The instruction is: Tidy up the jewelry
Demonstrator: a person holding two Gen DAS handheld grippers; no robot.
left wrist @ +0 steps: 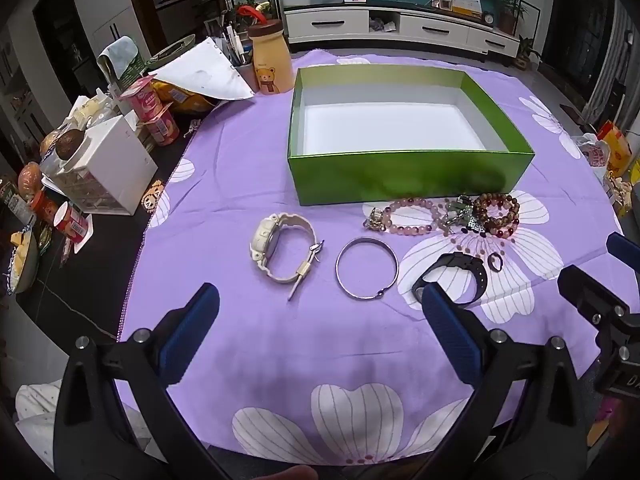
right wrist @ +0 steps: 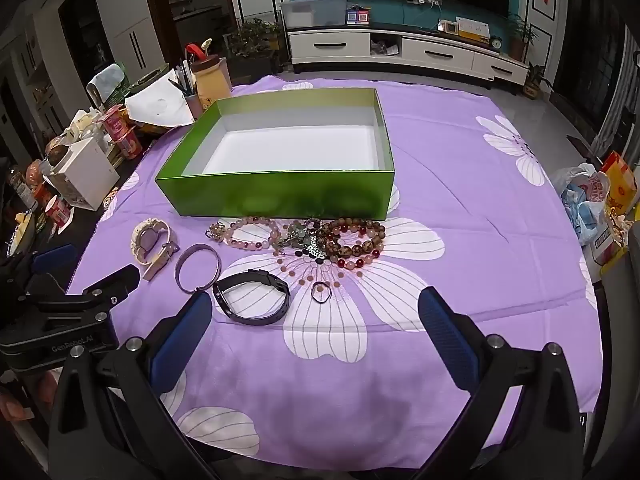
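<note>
From the left wrist, the left gripper point(left wrist: 320, 300) hangs spread wide and empty above the purple flowered cloth point(left wrist: 240, 184) covering the surface. Ahead lies a cream watch point(left wrist: 280, 250), a thin metal bangle point(left wrist: 367, 268) just beside it, then a black band point(left wrist: 460, 276) and a small dark ring point(left wrist: 496, 261). A heap of bead bracelets point(left wrist: 452, 216) sits against the front wall of the empty green box point(left wrist: 408, 180).

From the right wrist, the right gripper point(right wrist: 316, 308) is likewise spread and holds nothing, with the black band point(right wrist: 252, 296) nearest its left finger and the small ring point(right wrist: 321, 292) close by. The bangle point(right wrist: 198, 268), watch point(right wrist: 152, 244) and beads point(right wrist: 304, 238) lie farther off before the box point(right wrist: 272, 196).

The bangle looks stiff, thin and slippery, best pinched across its rim. The watch seems bulkier; its case offers a firm hold. Beads are likely loose and floppy, so take one strand at a time.
</note>
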